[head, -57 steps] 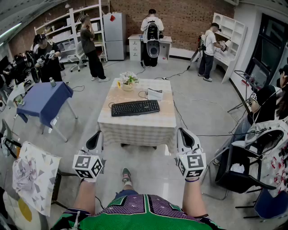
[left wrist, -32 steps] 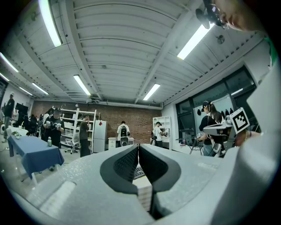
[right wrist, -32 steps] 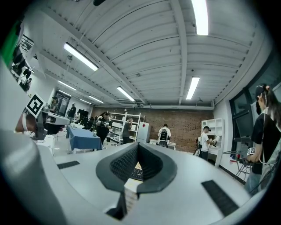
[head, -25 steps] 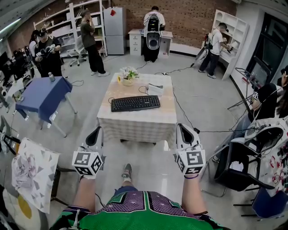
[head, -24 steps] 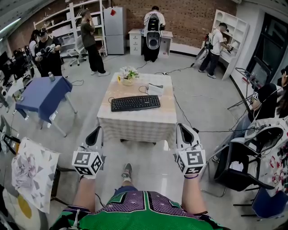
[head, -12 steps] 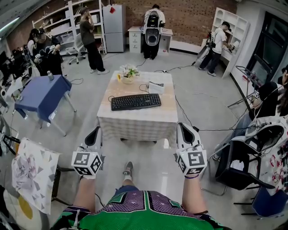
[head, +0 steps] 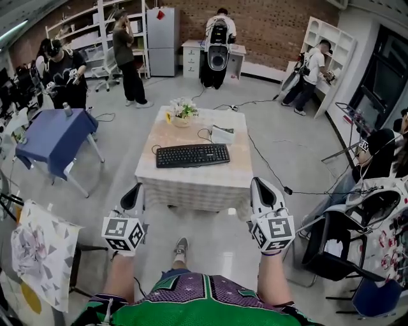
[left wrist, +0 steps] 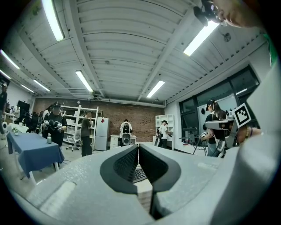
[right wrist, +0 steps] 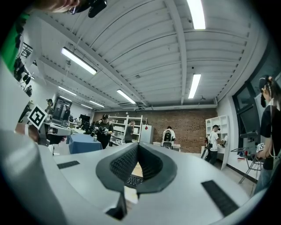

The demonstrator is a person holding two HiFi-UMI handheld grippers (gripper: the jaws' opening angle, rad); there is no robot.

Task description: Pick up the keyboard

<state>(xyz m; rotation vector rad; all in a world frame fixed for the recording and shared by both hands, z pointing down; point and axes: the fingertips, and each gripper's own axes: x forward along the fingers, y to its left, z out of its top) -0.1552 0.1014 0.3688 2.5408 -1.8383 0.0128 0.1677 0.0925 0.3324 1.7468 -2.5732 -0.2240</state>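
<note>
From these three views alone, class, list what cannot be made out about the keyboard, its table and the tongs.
- keyboard: key lettering is too small in the head view; in the gripper views the shut left tongs and right tongs cover most of it.
- table: legs hidden by its cloth, head view.
- white item beyond the keyboard: too small to identify.

No readable txt, brand or nos. anywhere. Key legends on keyboard (head: 193,155) too small to read. Cubes on left hand-held gripper (head: 134,190) & right hand-held gripper (head: 258,184) carry b/w square code markers only, no letters. Red tag (head: 159,14) on fridge (head: 160,44): unreadable.
</note>
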